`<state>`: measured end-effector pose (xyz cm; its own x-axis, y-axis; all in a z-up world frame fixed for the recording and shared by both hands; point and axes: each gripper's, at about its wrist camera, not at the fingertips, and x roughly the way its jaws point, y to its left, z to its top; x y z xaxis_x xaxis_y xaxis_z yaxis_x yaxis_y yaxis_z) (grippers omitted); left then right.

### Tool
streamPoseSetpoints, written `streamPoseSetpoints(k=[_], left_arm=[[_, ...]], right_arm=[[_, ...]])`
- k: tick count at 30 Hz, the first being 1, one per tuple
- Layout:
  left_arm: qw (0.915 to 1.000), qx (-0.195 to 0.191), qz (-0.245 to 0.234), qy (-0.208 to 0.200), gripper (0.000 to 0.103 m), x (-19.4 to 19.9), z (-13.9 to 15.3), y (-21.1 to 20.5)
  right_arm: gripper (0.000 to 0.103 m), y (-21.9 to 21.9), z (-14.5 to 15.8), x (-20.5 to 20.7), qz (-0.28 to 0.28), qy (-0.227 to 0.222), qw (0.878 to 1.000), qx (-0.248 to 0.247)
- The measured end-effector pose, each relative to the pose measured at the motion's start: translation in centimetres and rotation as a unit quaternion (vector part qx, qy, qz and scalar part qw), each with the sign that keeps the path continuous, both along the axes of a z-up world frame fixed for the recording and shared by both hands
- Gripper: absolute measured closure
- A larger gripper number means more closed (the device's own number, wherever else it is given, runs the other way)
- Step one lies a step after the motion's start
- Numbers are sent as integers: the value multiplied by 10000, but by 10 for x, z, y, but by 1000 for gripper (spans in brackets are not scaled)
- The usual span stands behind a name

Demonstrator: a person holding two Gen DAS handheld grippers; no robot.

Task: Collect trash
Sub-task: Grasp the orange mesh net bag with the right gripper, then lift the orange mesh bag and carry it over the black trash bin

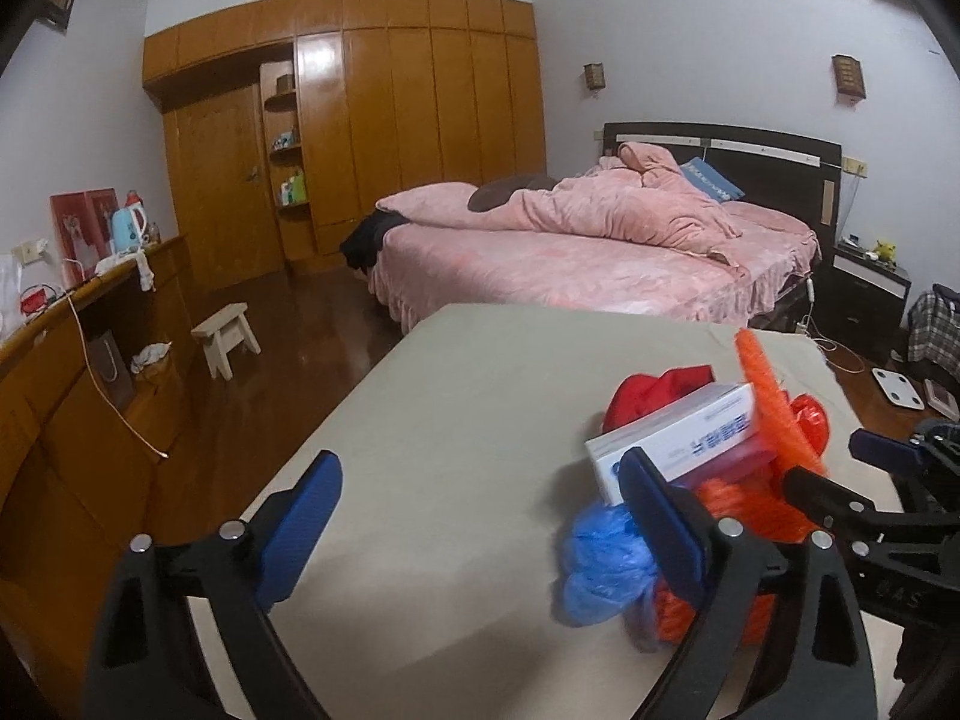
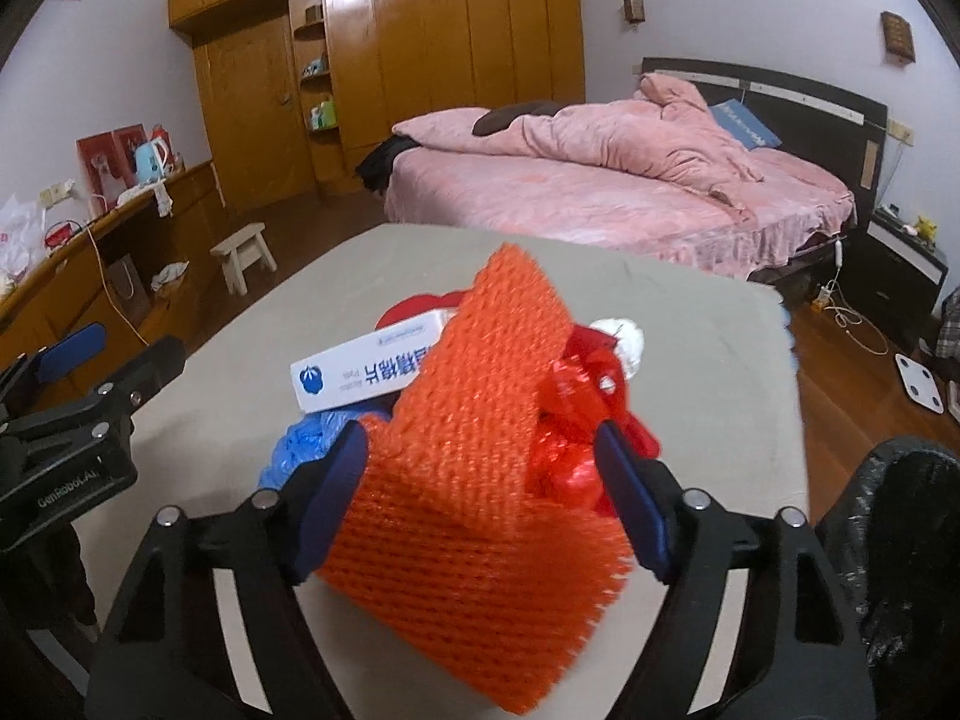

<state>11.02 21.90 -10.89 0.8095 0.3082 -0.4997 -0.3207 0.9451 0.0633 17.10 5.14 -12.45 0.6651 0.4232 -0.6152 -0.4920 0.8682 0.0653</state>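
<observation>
A pile of trash lies on the beige table [image 1: 456, 420]. It holds an orange foam net [image 2: 480, 480], a white medicine box [image 2: 360, 369], a crumpled blue bag [image 1: 606, 564], red wrappers [image 2: 570, 420] and a white crumpled ball [image 2: 621, 336]. My right gripper [image 2: 486, 498] is shut on the orange foam net, which sticks up between its blue pads. My left gripper [image 1: 480, 522] is open and empty over the table, left of the pile, its right pad touching the blue bag. The net [image 1: 774, 420] and box [image 1: 678, 438] also show in the left wrist view.
A black-lined trash bin [image 2: 900, 540] stands at the table's near right. A pink bed [image 1: 570, 252] is beyond the table, a wooden wardrobe [image 1: 390, 120] at the back, a long wooden desk [image 1: 90, 360] on the left, a small stool [image 1: 225, 339] on the floor.
</observation>
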Motion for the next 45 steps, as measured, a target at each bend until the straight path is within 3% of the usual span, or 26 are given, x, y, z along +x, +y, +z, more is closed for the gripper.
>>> streamPoseSetpoints(k=[4,6,8,11,23,32,40,45], left_arm=[[10000,-3,6,40,15,2,-4,2],[10000,0,4,36,16,3,-4,3],[10000,-29,-11,27,17,3,-4,3],[10000,-67,-61,35,18,5,-4,2],[9987,-154,-469,97,25,10,-6,-31],[9950,-249,-967,28,32,24,3,-71],[9865,-322,-1606,15,43,51,0,-121],[9808,-393,-1897,217,53,75,-18,-147]], right_arm=[[51,6,-7,7,76,25,9999,-73],[71,7,-9,9,134,42,9999,-100],[84,6,-9,9,224,71,9997,-47],[91,-2,-5,8,236,11,9997,62],[92,-38,18,-18,314,-224,9984,420],[92,-84,42,-14,-104,-467,9970,611],[92,-125,17,6,-703,-212,9965,400],[92,-140,6,8,-860,-125,9956,354]])
